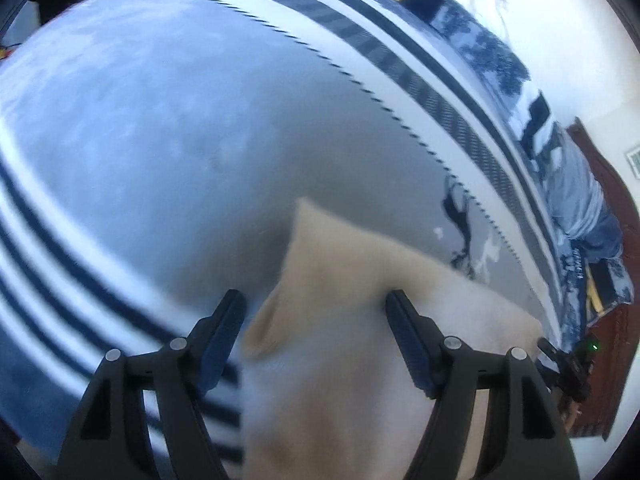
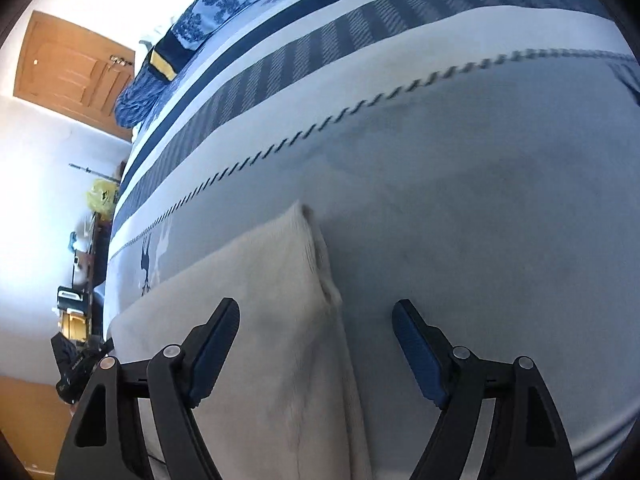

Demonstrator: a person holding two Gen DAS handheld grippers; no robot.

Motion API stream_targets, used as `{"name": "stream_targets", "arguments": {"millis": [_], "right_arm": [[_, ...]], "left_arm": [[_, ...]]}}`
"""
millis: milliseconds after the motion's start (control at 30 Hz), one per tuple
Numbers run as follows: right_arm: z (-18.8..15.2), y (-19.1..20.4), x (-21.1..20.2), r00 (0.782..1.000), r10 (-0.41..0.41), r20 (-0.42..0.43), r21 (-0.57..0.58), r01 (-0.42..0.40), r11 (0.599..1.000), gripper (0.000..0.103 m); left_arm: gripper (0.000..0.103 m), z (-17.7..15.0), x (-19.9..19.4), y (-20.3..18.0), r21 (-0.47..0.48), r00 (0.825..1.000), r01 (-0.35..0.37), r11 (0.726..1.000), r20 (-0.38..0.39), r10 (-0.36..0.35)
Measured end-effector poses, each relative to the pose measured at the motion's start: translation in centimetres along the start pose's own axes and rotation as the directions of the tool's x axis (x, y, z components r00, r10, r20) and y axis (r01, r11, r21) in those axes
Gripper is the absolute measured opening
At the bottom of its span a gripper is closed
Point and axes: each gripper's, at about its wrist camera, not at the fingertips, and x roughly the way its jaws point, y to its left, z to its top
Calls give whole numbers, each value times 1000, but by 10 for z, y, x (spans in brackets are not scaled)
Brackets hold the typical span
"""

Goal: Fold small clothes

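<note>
Left wrist view: the left tool (image 1: 314, 312) hangs with its two black fingers spread wide, blue pads facing each other, holding nothing. Between and beyond those fingers lies a small cream-coloured knitted garment (image 1: 360, 320), soft and slightly fuzzy, with one corner pointing away from the tool. The picture is blurred, so the garment's layers cannot be counted here. Around the garment spreads a pale grey-blue bedspread with navy and white stripes (image 1: 160, 140), covering a bed. Beyond the garment, dark blue patterned pillows (image 1: 492, 56) lie near a white wall.

Right wrist view: the right tool (image 2: 316, 320) is also spread wide and grips nothing. The same cream garment (image 2: 264, 300) lies under its left finger, and the garment's far right edge (image 2: 320, 256) shows stacked layers, so it seems already folded at least once. The right finger hangs over bare bedspread (image 2: 480, 220) beside the garment. Farther off past the garment stand a brown wooden door (image 2: 76, 72) and a cluttered shelf.

To do the next fold well, each tool should probably pinch one near corner, taking all layers together. Both should lift evenly, carry the edge to meet the far edge squarely, then let go. Uneven lifting would likely skew the stack.
</note>
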Motion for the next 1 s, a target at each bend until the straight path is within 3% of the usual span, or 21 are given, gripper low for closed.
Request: {"name": "stream_targets", "arguments": {"millis": [33,67,100,200,267,333,400,467,533,767,1000], "right_arm": [[4,2,2,1000,21,4,-13,-21,1000,72],[9,5,8,998,52,-24,-24,-52,998,44],[12,6,13,998,48,-41,-24,-49,999,33],[12,8,20,998,40,-38,-47,-42,998,34],[11,5,21,998,60,-30,-29,-61,998,34],[11,3,20,999,42,-10,-16,-42,999,21],[11,12,18,1000,-10,10,-28,11,1000,11],[4,29,5,995,-75,64,-94,81,992,10],[-2,39,-17,989,-85,118,-124,99,987,9],[-22,57,-96,949,-115,293,-133,159,978,7],[20,42,-147,903,-109,415,-49,142,989,8]], "left_arm": [[71,3,4,-1,-3,1000,3,1000,-2,-3],[71,5,6,-2,-6,1000,8,1000,-3,-8],[69,7,8,-5,-1,1000,16,1000,2,-16],[68,9,12,-9,14,1000,19,1000,12,-19],[56,12,17,-12,33,1000,-5,999,28,4],[27,14,18,-15,41,1000,-12,999,20,11],[18,15,16,-22,51,1000,-11,999,7,10],[15,14,4,-35,120,998,-46,992,38,42],[14,11,-9,-45,159,996,-57,986,72,45],[13,13,-66,-115,297,985,-28,955,172,-24],[13,67,-63,-190,361,979,4,933,187,-77]]}}
